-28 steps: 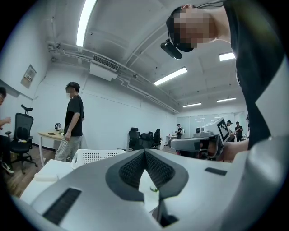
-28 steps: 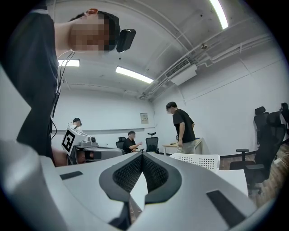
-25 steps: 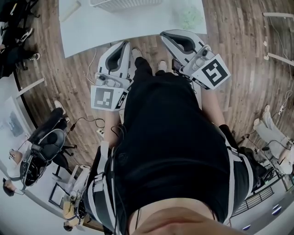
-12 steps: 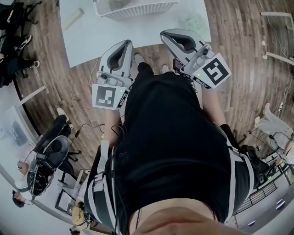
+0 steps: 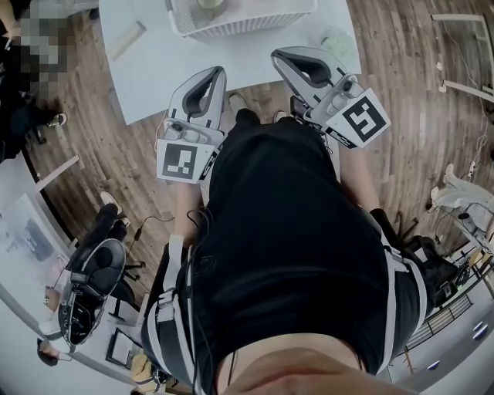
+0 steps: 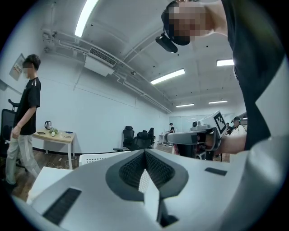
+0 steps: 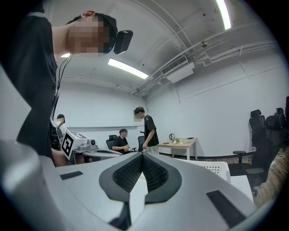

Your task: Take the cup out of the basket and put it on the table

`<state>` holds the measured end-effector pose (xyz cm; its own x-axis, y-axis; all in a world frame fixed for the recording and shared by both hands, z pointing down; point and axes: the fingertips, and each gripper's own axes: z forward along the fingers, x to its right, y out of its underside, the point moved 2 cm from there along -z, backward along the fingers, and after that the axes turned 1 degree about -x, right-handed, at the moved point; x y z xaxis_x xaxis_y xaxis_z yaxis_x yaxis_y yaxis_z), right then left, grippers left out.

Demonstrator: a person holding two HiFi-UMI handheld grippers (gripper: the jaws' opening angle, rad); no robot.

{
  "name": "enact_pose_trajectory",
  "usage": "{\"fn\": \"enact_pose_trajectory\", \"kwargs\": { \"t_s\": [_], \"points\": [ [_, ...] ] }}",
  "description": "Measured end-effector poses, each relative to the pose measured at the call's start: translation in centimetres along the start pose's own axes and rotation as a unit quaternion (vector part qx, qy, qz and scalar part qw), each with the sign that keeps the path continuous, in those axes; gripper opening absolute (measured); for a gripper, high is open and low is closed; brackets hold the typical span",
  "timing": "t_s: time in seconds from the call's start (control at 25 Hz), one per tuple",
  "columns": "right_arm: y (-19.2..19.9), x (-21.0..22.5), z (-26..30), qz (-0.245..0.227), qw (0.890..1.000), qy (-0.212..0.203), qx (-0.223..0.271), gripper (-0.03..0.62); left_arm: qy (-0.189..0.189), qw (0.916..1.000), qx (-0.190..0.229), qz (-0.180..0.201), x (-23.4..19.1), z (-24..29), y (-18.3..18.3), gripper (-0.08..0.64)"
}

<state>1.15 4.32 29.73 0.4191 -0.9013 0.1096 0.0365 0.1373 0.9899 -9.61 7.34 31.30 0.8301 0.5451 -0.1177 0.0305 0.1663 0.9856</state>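
White slotted-plastic basket (image 5: 241, 28) sits on the pale table (image 5: 154, 69), ahead of both sets of fingertips and well apart from them; nothing is touching it. The cup (image 5: 209, 4) is inside, toward the basket's left end. Only a round, light-coloured rim shows at the frame edge, so it looks to stand upright with its mouth up, but I can't confirm that. Key relation: the cup lies almost straight ahead of the left gripper (image 5: 218, 71), while from the right gripper (image 5: 276, 54) it lies ahead and off to the left. I'd judge the left nearer and better lined up. Both grippers are held low in front of the torso, short of the table edge or just at it, noses pointing at the basket. Both are fully closed with ribbed dark pads meeting along the centre line and nothing between them — each gripper's own view shows this plainly. Shells are smooth light-grey moulded plastic with a marker cube at the rear. The cup looks rigid and smooth-walled, so a rim or wall pinch from above seems needed — jaws must open first, and the basket wall has to be cleared on the way in.
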Motion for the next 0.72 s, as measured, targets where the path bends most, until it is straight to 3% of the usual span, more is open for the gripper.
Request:
{"fn": "enact_pose_trajectory", "kwargs": {
  "t_s": [0.36, 0.72],
  "points": [
    [0.4, -0.5, 2.6, 0.014, 1.0, 0.026, -0.009, 0.017, 0.026, 0.9996, -0.007, -0.012, -2.6, -0.6, 0.8, 0.021],
    [0.3, 0.2, 2.8, 0.018, 0.999, 0.023, -0.02, 0.017, 0.028, 0.9993, -0.015, -0.019, -3.3, 0.6, 1.0, 0.021]
  ]
}}
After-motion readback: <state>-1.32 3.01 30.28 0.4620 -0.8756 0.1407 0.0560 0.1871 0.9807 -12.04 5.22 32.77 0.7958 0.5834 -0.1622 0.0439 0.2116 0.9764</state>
